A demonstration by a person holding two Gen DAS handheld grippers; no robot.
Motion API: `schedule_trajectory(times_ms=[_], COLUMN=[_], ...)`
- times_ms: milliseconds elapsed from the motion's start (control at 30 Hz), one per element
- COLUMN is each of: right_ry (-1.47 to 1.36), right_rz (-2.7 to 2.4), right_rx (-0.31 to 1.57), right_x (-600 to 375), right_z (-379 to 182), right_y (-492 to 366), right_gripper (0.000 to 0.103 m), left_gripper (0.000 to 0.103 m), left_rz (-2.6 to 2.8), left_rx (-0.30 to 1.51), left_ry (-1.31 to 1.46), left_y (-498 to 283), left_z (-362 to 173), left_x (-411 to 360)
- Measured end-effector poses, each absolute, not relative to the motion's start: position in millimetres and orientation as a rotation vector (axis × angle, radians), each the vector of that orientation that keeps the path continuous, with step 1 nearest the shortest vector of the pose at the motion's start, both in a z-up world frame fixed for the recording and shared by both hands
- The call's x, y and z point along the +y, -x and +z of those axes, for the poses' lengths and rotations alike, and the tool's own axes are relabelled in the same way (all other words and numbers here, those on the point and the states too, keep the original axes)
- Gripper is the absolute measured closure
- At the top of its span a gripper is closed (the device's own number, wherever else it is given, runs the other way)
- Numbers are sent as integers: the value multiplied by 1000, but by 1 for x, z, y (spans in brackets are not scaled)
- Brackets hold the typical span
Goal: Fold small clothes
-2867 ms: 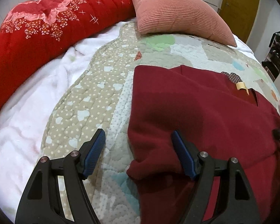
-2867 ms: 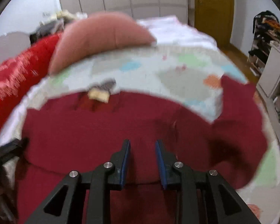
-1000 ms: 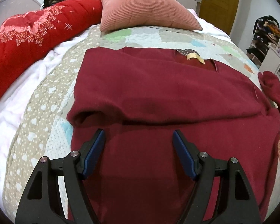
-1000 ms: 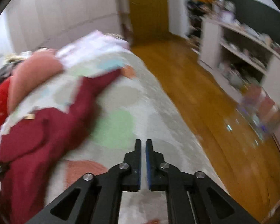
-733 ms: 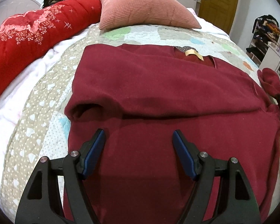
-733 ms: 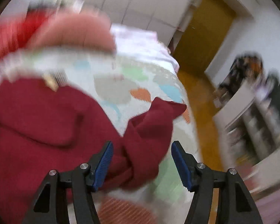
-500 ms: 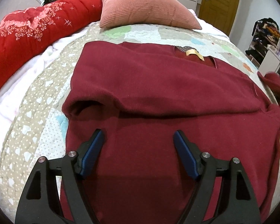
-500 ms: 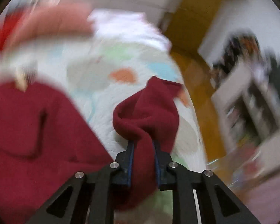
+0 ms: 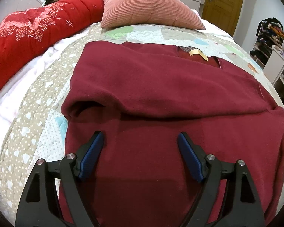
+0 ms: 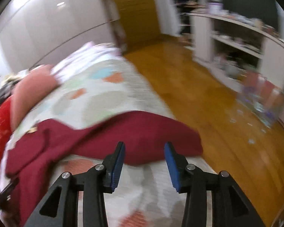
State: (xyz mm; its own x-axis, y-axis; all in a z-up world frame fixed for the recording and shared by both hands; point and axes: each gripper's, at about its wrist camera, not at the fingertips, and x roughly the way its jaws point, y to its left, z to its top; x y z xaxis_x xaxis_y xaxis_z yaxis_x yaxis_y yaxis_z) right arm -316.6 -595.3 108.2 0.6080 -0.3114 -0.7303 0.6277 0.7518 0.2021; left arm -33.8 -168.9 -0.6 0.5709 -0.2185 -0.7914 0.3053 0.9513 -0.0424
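Observation:
A dark red fleece sweater [image 9: 161, 98] lies flat on the patchwork quilt [image 9: 37, 113], its left sleeve folded across the body and its tan neck label [image 9: 196, 53] at the far side. My left gripper [image 9: 140, 145] is open and empty, just above the sweater's lower body. In the right wrist view the sweater's right sleeve [image 10: 142, 132] lies stretched out across the quilt [image 10: 96, 94] toward the bed edge. My right gripper [image 10: 144, 147] is open and empty, just in front of that sleeve.
A pink ribbed pillow [image 9: 147, 5] and a red floral duvet [image 9: 32, 30] lie at the head of the bed. The bed edge drops to a wooden floor [image 10: 208, 104] on the right, with white shelves [image 10: 242, 37] beyond.
My right gripper was shut on the right sleeve half a second ago; it has let go, and the sleeve now lies spread toward the bed edge. The left gripper has barely moved.

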Motion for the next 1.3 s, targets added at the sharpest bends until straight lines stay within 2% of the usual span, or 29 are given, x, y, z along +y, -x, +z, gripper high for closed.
schedule_trajectory(times_ms=[67, 233, 300, 333, 367, 433, 533, 633, 833, 900, 933, 1000, 1033, 1067, 1100, 1300], right_ry=[-481, -642, -748, -765, -763, -749, -623, -558, -565, -586, -623, -605, -574, -562, -558, -554], right_rz=[-477, -485, -479, -495, -516, -476, -429, -372, -344, -356, -366, -374, -391, -420, -451, -589], right_rx=[750, 846, 862, 847, 850, 803, 720, 666, 882, 886, 831, 743, 709, 697, 681, 756], right_x=[-589, -621, -644, -653, -660, -660, -636, -603, -550, -553, -562, -572, -577, -583, -592, -645], right_z=[109, 69, 50, 48, 49, 66, 110, 131, 67, 64, 74, 96, 109, 116, 126, 134], right_y=[289, 223, 208, 205, 201, 207, 242, 288, 356, 364, 362, 353, 341, 331, 314, 226], right_gripper=[54, 53, 60, 80, 92, 97, 97, 100, 100, 100, 99, 77, 46, 34, 31, 31], left_gripper=[21, 21, 20, 20, 20, 20, 20, 20, 19, 19, 19, 19, 19, 19, 19, 17], left_rz=[-307, -307, -308, -308, -309, -309, -309, -308, -305, -303, -303, -307, -310, -310, -310, -311], left_rx=[912, 913, 914, 913, 913, 913, 913, 913, 913, 913, 913, 912, 912, 912, 913, 914], left_ry=[-104, -102, -100, -99, -98, -95, -91, -91, -93, -96, -94, -85, -80, -78, -76, -80], left_y=[34, 34, 34, 34, 34, 34, 33, 33, 33, 34, 33, 34, 33, 34, 34, 33], left_z=[-1, -1, -1, -1, -2, -2, -2, -2, -2, -2, -2, -2, -3, -3, -3, -4], left_x=[-169, -169, -169, -169, -169, -168, -169, -169, -170, -170, -170, -169, -168, -168, -168, -170])
